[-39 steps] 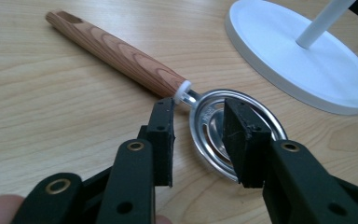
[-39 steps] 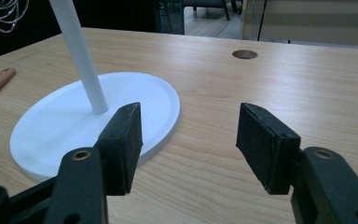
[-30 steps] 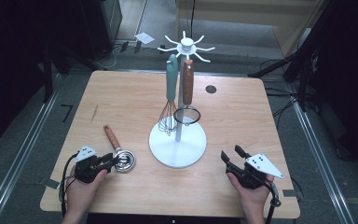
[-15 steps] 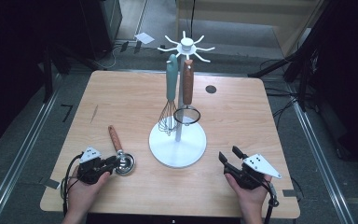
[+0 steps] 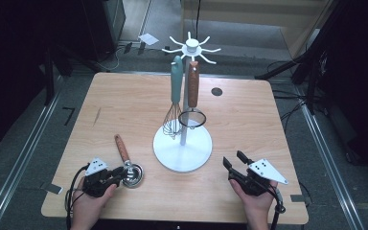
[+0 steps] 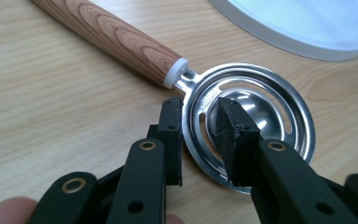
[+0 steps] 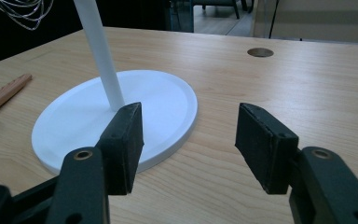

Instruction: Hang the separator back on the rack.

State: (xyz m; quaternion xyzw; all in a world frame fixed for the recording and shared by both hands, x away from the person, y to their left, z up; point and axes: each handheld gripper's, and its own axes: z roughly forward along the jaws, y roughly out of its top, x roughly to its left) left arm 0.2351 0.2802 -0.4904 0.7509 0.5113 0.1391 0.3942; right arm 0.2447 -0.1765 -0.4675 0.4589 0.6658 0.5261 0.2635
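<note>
From the high view, a wooden table point(image 5: 124, 110) carries a white utensil stand point(image 5: 183, 148) near its middle, with a teal-handled whisk point(image 5: 175, 96) and a brown-handled strainer point(image 5: 192, 103) hanging from its hooks. At the near left lies a slotted metal spoon point(image 5: 127, 165) with a wooden handle, its handle pointing away toward the far left and its round head toward the person. The left gripper point(image 5: 116, 173) sits at that head. The right gripper point(image 5: 234, 162) rests at the near right, just beside the stand's base and well apart from the spoon. A dark round hole point(image 5: 216, 91) marks the far side of the table.

In the left gripper view, the spoon point(image 6: 242, 116) lies flat on the wood, and the left gripper point(image 6: 200, 126) has just been closing its jaws: they straddle the rim of the metal head next to the white collar, one outside the rim, one inside the bowl, pinching it. The stand's white base point(image 6: 307, 23) lies just beyond.

In the right gripper view, the right gripper point(image 7: 189, 133) stands with its jaws apart and nothing between them. Ahead are the stand's base point(image 7: 74, 126) and pole; the spoon's handle point(image 7: 2, 95) shows at the left edge.
</note>
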